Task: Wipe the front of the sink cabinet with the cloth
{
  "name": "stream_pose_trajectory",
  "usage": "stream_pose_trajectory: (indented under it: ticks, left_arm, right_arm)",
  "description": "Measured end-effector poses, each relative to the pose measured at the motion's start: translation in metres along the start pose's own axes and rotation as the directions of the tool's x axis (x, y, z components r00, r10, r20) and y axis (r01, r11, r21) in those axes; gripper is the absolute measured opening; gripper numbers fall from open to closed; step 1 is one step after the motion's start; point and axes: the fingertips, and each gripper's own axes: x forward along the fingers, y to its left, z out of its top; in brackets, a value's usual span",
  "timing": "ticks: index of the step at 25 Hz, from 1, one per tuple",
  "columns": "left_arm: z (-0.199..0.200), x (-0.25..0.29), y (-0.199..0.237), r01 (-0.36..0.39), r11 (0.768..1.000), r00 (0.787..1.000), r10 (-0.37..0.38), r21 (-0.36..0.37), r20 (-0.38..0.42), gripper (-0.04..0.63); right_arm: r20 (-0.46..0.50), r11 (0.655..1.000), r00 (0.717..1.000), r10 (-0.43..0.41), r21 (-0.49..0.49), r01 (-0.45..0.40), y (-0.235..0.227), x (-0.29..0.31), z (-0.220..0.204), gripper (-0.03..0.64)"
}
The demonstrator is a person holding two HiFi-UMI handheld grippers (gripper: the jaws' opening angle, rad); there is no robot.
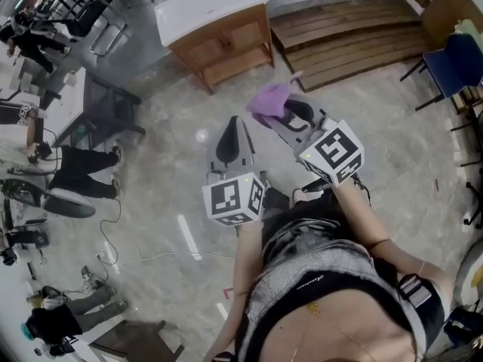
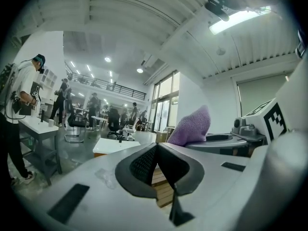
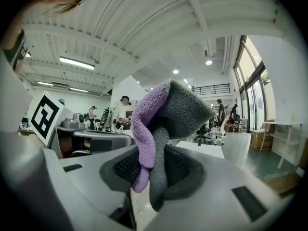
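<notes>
Two hand-held claws reach forward over a grey marbled floor [image 1: 173, 194], seen from above the person carrying them. Each has a white cube with black square markers at its near end. The left claw [image 1: 235, 123] [image 2: 156, 163] is empty. Its dark ribbed pads meet at the tips, leaving only a thin wedge of gap lower down, with nothing between them. The right claw [image 1: 293, 113] [image 3: 151, 165], just beside it, is clamped on a cloth [image 1: 270, 99] [image 3: 161, 109] [image 2: 192, 125] that is purple on one face and grey on the other. The cloth is pinched in a fold between the pads and bunches up above the tips, touching nothing else. Farther on stands the sink cabinet [image 1: 226, 47], brown wood with a white top, its front in view. The cloth is well short of that front, with bare floor between. Just right of the cabinet lies a stack of wooden planks [image 1: 347, 32], and farther right a blue chair [image 1: 462, 60].
</notes>
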Motion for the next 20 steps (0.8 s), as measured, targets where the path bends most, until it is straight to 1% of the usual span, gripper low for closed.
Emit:
stream_pose_trajectory:
  ticks: [4,12,18,20]
  left_arm:
    - [0.002,0.024,0.025,0.037,0.999,0.999,-0.037,-0.013,-0.008,0.006]
    - [0.009,0.056,0.062,0.101,0.995,0.995,-0.101,-0.008,-0.025,0.006]
    - [0.01,0.072,0.094,0.117,0.993,0.993,-0.116,0.017,-0.034,0.006]
    - [0.008,0.075,0.105,0.126,0.992,0.991,-0.125,0.013,-0.039,0.006]
  right_arm:
    - [-0.002,1.0,1.0,-0.028,0.001,0.028,-0.007,0.03,0.005,0.167]
    - [0.0,0.998,0.998,-0.068,0.007,0.068,-0.01,0.083,0.016,0.167]
    - [-0.015,0.993,0.993,-0.115,0.028,0.115,-0.015,0.114,0.012,0.167]
    - [-0.019,0.992,0.992,-0.124,0.033,0.125,-0.015,0.123,0.01,0.167]
